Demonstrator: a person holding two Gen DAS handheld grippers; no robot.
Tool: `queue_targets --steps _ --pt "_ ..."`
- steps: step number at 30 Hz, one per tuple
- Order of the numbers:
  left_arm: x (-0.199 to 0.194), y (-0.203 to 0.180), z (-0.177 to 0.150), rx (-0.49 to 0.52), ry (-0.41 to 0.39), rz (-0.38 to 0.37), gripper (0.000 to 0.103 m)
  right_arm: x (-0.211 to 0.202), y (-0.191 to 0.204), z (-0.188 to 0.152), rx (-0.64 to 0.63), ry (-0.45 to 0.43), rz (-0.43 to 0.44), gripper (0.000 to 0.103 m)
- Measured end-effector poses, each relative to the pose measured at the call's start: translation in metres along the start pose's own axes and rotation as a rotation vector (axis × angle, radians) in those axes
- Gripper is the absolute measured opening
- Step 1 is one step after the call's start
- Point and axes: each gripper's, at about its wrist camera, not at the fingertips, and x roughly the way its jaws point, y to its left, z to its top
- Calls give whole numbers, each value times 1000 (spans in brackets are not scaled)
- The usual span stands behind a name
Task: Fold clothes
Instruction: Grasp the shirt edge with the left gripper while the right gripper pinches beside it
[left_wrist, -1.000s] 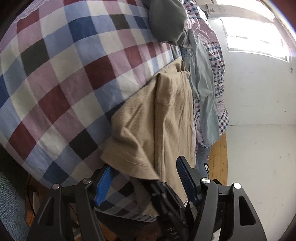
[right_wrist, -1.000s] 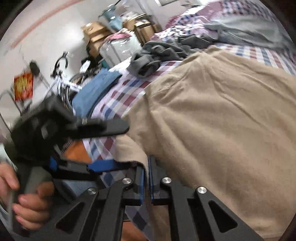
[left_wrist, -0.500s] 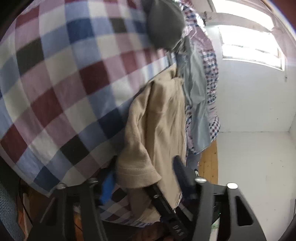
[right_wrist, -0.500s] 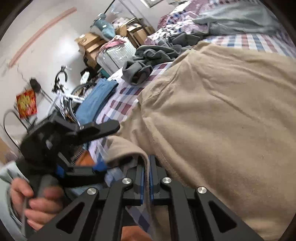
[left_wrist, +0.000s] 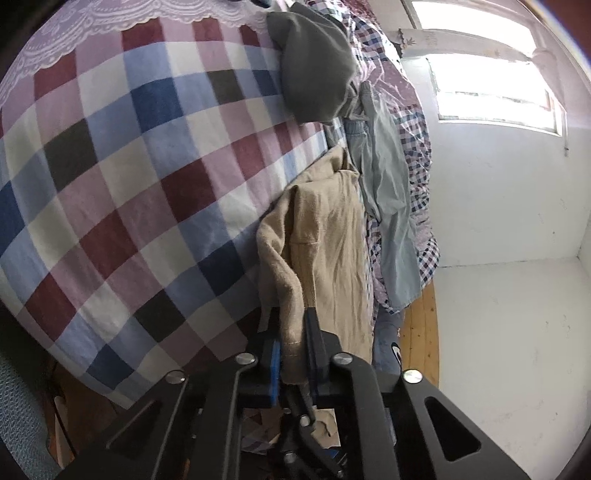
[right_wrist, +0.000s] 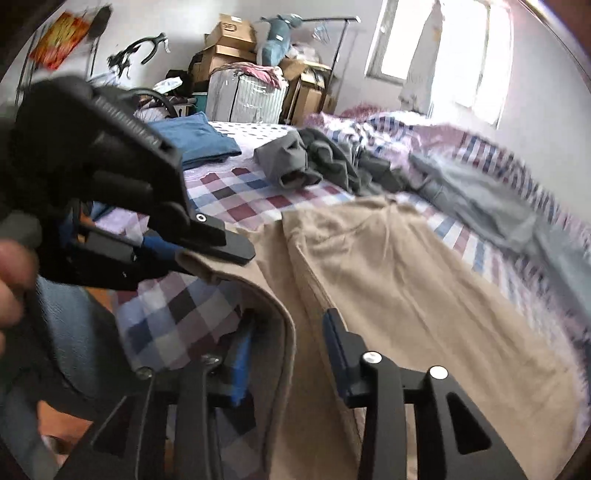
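tan garment (right_wrist: 388, 280) spread on checked bedsheet (left_wrist: 129, 166). left gripper (left_wrist: 293, 350) now clamped on its hem (open a second ago), right gripper (right_wrist: 286, 354) now wide open, hem released. handoff done, ready to fold.

On my feeds the garment (left_wrist: 332, 236) is plain tan. The bed sheet (left_wrist: 129, 166) under it is checked in maroon, blue, white and pale pink, with a lilac lace edge. I see a dark grey garment (left_wrist: 314, 66), a pale grey-blue one (left_wrist: 388, 192), folded blue cloth (right_wrist: 199, 138), and black grippers with blue pads (right_wrist: 242, 365).
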Motion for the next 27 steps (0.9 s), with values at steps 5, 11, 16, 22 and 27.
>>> queue_targets --steps 5,11,16,22,27 --pt "-4 -6 5 15 -14 -14 7 -5 10 6 -64 -46 -26 57" --pt "-12 -17 7 54 -21 -48 5 9 15 7 -75 -9 -31 63" --pt "-15 -21 8 76 -22 -57 4 21 17 11 -81 8 -61 63" --pt "-17 -17 10 72 -28 -43 4 38 7 14 -42 57 -40 46" --pt "-18 -16 11 89 -45 41 4 42 1 19 -23 60 -28 12"
